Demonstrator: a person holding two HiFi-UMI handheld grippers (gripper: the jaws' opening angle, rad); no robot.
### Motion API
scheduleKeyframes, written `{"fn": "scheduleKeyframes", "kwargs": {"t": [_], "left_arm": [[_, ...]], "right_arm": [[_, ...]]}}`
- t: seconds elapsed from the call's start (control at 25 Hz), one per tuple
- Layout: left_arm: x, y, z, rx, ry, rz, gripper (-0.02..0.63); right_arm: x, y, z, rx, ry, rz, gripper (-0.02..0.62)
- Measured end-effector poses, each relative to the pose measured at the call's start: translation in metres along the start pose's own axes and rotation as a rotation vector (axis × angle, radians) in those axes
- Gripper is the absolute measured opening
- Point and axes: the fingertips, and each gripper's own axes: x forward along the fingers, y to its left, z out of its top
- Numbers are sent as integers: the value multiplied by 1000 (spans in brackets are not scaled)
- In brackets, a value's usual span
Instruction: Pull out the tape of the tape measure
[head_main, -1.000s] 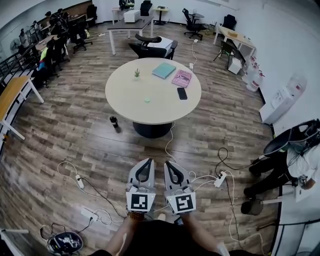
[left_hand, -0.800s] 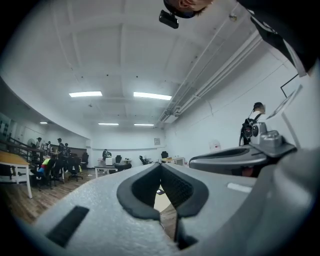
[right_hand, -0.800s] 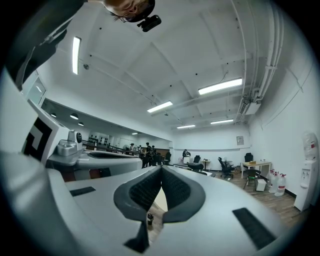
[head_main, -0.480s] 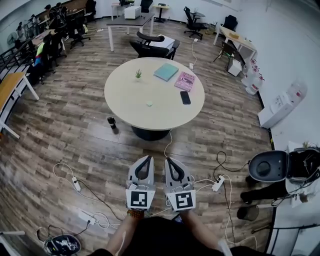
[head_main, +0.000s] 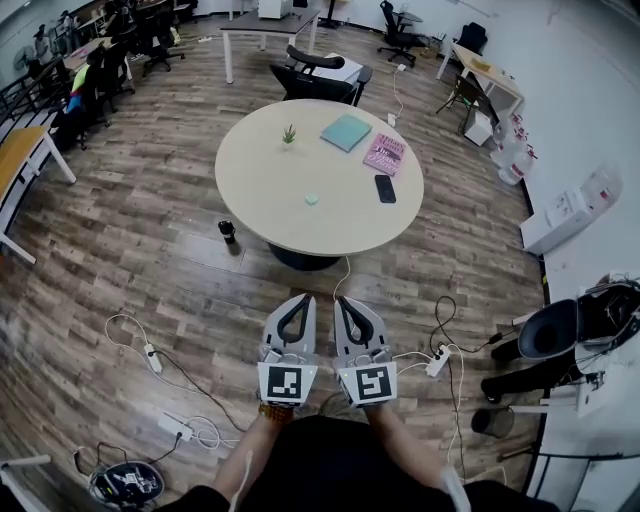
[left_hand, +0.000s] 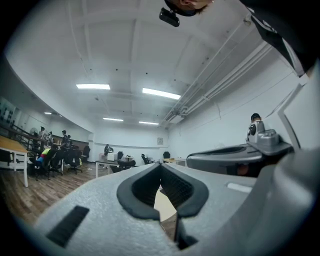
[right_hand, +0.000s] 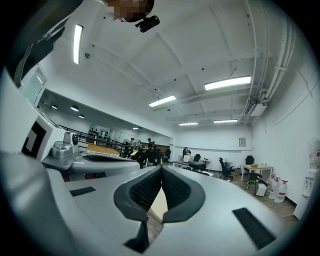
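The round tabletop (head_main: 260, 190) looks bigger and nearer than it did a moment ago. Both grippers have come closer to it. The left gripper (head_main: 302, 298) and right gripper (head_main: 341, 300) sit side by side, each with its jaws pressed together on nothing. A small green thing (head_main: 312, 198) lies near the middle of the tabletop, far from both grippers. It is too small to tell if it is the tape measure. Bare wood floor (head_main: 150, 270) lies between the grippers and the tabletop's near edge. Cables (head_main: 440, 360) trail on the right, and a dark bottle (head_main: 228, 232) stands to the left of the table.
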Motion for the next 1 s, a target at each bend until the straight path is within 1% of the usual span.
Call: {"fn": "scheduleKeyframes", "kwargs": {"t": [0.12,0.24,0.32,0.48,0.64,0.84,1.0], "left_arm": [[9,6,-6,-2,19,-9,8],[18,3,-9,6,24,-21,8],[26,4,-11,6,38,-15,8],[45,14,-17,23,59,17,8],[73,26,-26,58,74,48,8],[116,28,-35,55,124,90,8],[151,28,-41,94,145,109,8]], "right_arm": [[13,-3,-2,5,-3,3,-2],[18,-12,-6,19,4,-5,-2],[26,-21,-8,26,6,-4,-2],[51,-35,-16,51,-13,20,-2],[85,-55,-21,70,-39,60,-2],[120,-93,-30,115,-49,93,-2],[141,-125,-43,154,-41,111,-2]]}}
